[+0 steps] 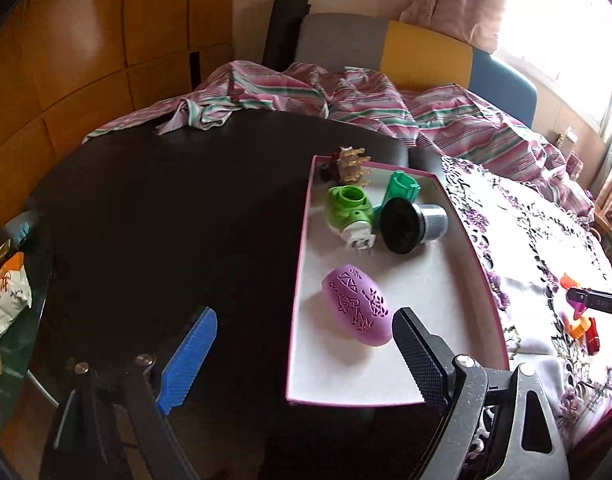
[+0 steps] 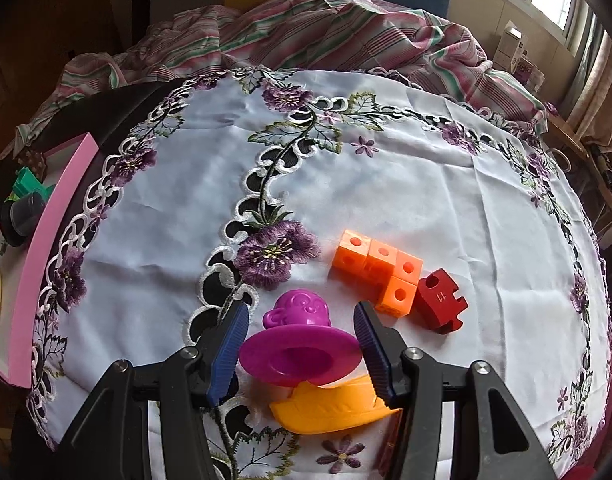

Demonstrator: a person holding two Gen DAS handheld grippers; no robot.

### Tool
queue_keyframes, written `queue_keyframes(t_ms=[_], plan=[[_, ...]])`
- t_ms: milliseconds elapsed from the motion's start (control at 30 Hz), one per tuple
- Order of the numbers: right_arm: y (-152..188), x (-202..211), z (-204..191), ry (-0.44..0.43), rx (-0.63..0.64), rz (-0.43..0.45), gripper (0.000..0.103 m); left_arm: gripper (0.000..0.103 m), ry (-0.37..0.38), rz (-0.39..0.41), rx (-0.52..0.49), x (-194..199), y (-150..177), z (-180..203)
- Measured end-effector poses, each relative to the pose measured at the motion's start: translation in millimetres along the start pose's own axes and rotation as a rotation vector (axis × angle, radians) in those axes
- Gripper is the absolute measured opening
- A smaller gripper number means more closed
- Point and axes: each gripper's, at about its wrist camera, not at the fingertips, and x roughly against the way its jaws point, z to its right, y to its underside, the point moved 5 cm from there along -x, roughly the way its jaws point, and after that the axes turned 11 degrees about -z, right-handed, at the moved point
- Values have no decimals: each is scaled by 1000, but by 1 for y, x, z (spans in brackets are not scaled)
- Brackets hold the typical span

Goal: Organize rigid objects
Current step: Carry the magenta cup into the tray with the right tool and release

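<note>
Risk: magenta toy (image 2: 302, 344) has wide thin brim; pads gripping only brim edge could let it tilt, slip, knock yellow piece (image 2: 329, 408) lying just near of it.

Right gripper (image 2: 302, 344): jaws straddle toy brim, pads at both edges; firm grip not certain.

Left gripper (image 1: 306, 356): wide open, empty, hovering over near left corner of pink box (image 1: 489, 280), lilac oval (image 1: 355, 306) just beyond.

On the white cloth (image 2: 385, 184) embroidered with purple flowers: magenta hat-shaped toy (image 2: 302, 344), orange cubes (image 2: 375, 264), red block (image 2: 439, 300). Beside it, pink-rimmed tray (image 1: 389, 364) holds lilac patterned shell (image 1: 355, 304).
</note>
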Motion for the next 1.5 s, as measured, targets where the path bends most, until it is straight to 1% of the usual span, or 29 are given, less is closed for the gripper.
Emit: queue_keyframes(t_ms=[100,233,467,600,733,967,1100,1167,1233,1333,1400,1500], plan=[[-2,9,-16,-23,24,23,55,90,-6,2,7,1,2,-5],[-7,26,-54,-83,80,64,55,90,-9,8,8,3,5,-9],[-17,58,-146,-219,228,129,55,90,0,11,13,7,5,-12],[-18,70,-197,-273,316,152,55,90,2,12,14,8,6,-12],[-18,74,-235,-306,380,156,55,90,2,6,20,7,8,-15],[-23,56,-272,-317,430,112,55,90,-2,3,44,6,11,-26],[-25,39,-287,-298,463,79,55,90,-3,-4,53,4,12,-30],[-28,26,-291,-263,475,65,55,90,-5,-8,52,3,12,-30],[-36,13,-293,-229,466,58,55,90,-5,-14,51,1,13,-30],[-46,-2,-291,-210,426,50,56,90,-3,-22,49,-1,14,-28],[-51,-8,-291,-194,412,57,56,90,-3,-27,41,-2,16,-26],[-57,-9,-290,-191,394,72,56,90,0,-28,38,-3,16,-24]])
